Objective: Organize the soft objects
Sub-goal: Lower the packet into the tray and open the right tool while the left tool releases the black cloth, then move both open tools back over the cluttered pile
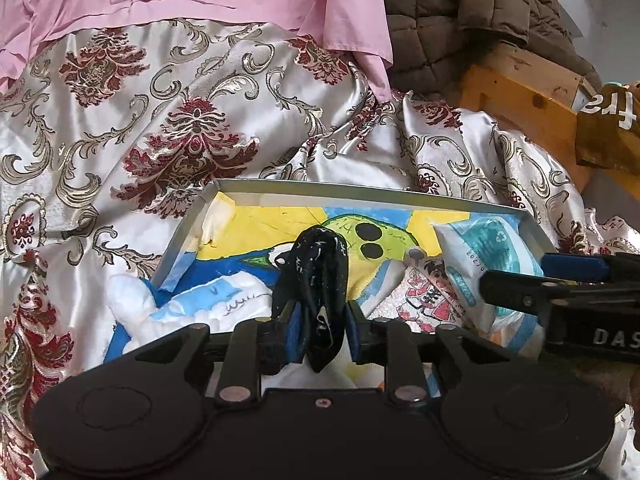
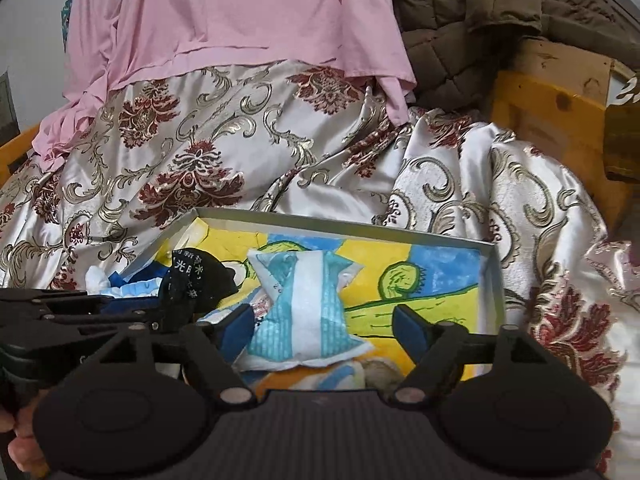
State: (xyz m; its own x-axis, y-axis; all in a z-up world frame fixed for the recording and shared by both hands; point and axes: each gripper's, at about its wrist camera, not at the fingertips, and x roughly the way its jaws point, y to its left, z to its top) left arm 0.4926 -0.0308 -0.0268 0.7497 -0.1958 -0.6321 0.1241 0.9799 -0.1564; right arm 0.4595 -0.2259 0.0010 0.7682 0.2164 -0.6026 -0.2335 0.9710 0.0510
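A shallow white tray [image 1: 360,190] [image 2: 340,226] with a painted drawing on its floor lies on the bedspread. A black printed cloth [image 1: 320,264] [image 2: 196,276] stands between the pads of my left gripper [image 1: 323,320] [image 2: 176,312]. The pads flank it loosely, their blue inner faces showing, and its top rests in the tray. My right gripper [image 2: 324,328] [image 1: 514,272] is wide open around a blue-and-white tissue packet [image 2: 300,312] [image 1: 480,248] that lies in the tray. A white-and-blue soft piece [image 1: 132,300] [image 2: 98,278] hangs over the tray's left edge. A cartoon-printed packet [image 1: 428,292] lies beside the tissues.
A cream satin bedspread with red and gold patterns [image 1: 180,120] covers the surface. Pink fabric [image 2: 240,20] lies at the back, a brown quilted jacket [image 2: 480,20] at the back right. An orange wooden frame [image 1: 520,92] and a brown lettered item [image 1: 612,120] stand to the right.
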